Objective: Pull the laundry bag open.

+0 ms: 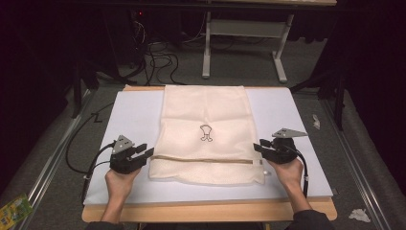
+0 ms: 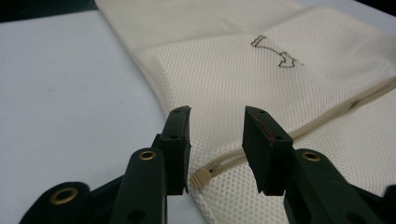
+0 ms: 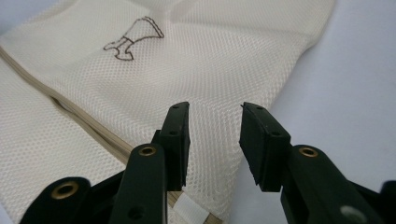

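Mesh bag [image 1: 206, 134] flat at frame centre on white surface [image 1: 129, 115]. Left claw [image 1: 143, 152] and right claw [image 1: 258, 147] both apart, empty, flanking zipper [image 1: 201, 158] ends. Likely light, limp, prone to bunching; best pinched at side edges by zipper seam.

Black tongs [image 1: 146, 152], brass rivets, grey plates.
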Demonstrator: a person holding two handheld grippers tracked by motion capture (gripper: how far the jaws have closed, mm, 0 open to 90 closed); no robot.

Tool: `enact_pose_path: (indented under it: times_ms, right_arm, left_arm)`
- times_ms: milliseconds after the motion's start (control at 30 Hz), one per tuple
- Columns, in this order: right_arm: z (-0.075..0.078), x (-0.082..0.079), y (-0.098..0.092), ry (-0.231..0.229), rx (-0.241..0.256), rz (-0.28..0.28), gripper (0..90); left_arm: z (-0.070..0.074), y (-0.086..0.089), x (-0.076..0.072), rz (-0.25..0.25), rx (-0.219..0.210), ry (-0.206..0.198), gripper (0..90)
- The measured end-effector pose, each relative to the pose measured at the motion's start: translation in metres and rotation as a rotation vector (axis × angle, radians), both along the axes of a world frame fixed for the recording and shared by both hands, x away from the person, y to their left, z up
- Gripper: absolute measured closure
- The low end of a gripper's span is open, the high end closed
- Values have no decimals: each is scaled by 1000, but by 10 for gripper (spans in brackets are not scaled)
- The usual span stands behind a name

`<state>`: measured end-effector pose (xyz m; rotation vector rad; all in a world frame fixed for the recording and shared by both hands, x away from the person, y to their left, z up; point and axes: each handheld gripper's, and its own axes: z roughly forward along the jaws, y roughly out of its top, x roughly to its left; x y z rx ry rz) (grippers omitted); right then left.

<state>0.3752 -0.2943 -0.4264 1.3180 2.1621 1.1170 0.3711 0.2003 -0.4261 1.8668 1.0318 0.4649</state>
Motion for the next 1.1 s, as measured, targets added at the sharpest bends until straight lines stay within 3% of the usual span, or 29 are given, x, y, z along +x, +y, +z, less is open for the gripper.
enact_pose_path:
  times_ms: [467,1100]
  right_arm:
    - [22,-21,-35,-109,97,-60,656]
    - [27,-35,-73,-163,148,-155,655]
  left_arm:
    - [17,19,-5,69,-43,-83,592]
    - [18,41,-3,131,-56,-91,587]
